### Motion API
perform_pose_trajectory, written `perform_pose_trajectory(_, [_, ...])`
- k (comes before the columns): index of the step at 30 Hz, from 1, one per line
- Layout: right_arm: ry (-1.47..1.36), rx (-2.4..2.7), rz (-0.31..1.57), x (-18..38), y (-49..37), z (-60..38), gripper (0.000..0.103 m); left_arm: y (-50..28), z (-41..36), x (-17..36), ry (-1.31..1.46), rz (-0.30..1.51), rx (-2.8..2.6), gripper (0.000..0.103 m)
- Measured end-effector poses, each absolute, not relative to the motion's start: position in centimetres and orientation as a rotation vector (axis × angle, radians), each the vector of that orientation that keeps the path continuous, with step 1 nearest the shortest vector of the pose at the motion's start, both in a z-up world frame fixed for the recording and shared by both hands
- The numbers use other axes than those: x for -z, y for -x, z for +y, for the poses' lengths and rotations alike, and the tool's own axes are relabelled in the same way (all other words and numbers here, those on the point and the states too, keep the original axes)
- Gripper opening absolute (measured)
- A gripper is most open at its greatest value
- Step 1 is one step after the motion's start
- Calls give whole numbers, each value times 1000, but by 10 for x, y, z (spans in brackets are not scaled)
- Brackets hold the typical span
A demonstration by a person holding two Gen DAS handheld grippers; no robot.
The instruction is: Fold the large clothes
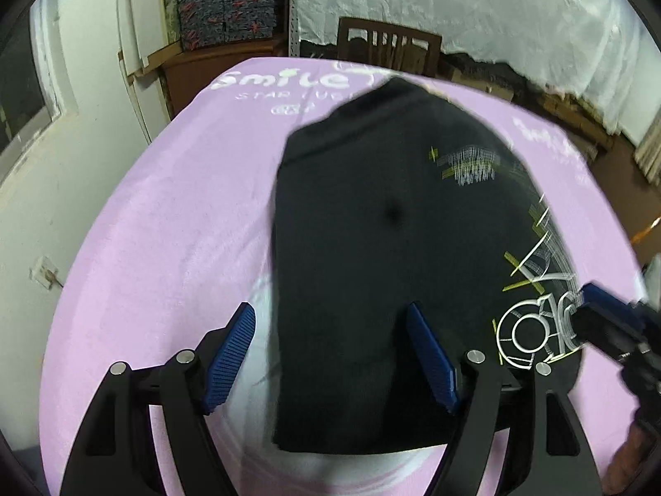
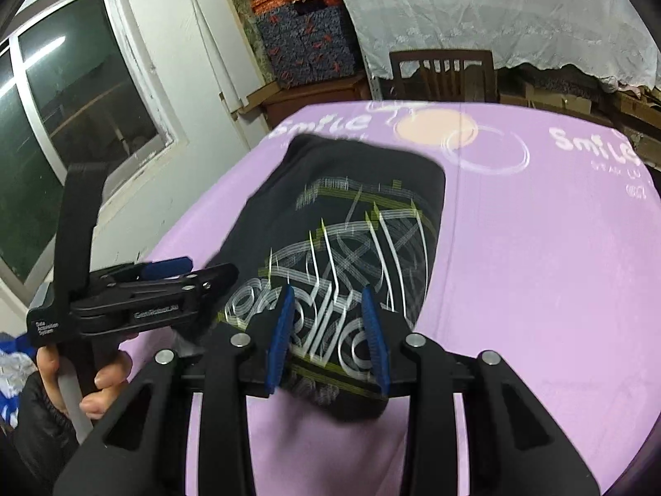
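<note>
On the far left of the right wrist view we see a dark window (image 2: 70, 124) in a white wall, and below it a hand (image 2: 89, 388) holding the left gripper (image 2: 198, 275). White words on its black body are small; we can read "Data" and "System", but the rest is too tiny. Its blue pads stand wide apart in the left wrist view, over the near left edge of the shirt, and we see nothing pinched between them. Next comes the black shirt (image 2: 355, 223), folded into a tidy shape and lying flat on the purple cloth (image 2: 537, 289) that covers the table. White and yellow lines and big curly letters are printed on the shirt, but we cannot read them. The right gripper (image 2: 330, 335) hangs over the near end of the shirt with its blue pads partly open, a small gap between them, and nothing gripped that we can see. Farther back stand blue patterned boxes (image 2: 305, 41) and a brown wooden chair (image 2: 442, 74). Over to the right, the purple cloth says "Smile" in white letters, with smaller blurry words under it. A white lacy sheet (image 2: 495, 12) hangs behind.
</note>
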State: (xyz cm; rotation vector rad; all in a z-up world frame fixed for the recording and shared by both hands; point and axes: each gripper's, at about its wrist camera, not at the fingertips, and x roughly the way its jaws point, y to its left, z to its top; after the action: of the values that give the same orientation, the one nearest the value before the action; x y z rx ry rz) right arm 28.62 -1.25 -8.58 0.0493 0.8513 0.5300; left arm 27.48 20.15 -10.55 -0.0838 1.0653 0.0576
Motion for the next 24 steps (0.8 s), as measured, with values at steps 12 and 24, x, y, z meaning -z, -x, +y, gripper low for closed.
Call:
perform_pose_trajectory(12, [-451, -660, 1036, 161, -310, -55, 72, -272, 208, 132, 129, 1105, -63, 78])
perform_pose_trajectory(24, [-512, -669, 939, 114, -311, -83, 86, -291, 253, 77, 216, 1012, -50, 78])
